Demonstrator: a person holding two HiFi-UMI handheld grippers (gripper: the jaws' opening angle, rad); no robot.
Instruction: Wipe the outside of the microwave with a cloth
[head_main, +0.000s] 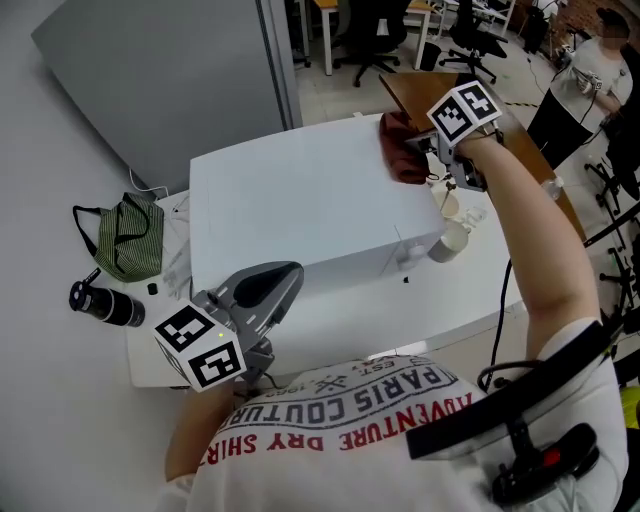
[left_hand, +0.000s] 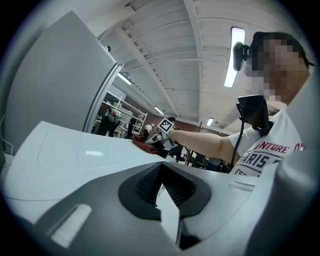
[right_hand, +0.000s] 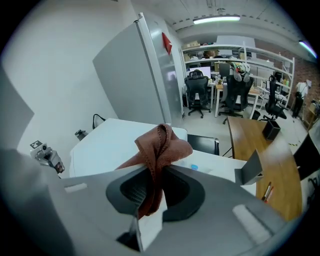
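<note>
The right gripper (right_hand: 153, 176) is pinching the cloth (right_hand: 163, 144), which is bunching past its tips on the microwave (head_main: 300, 210); the left gripper (left_hand: 161, 174) is holding its jaws together, empty.

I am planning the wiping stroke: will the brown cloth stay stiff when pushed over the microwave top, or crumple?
Probably floppy: the cloth bunches in loose folds above the right tongs, so it would likely crumple. Its terry-like surface looks grippy, so it may drag, not glide, on the smooth white microwave.
</note>
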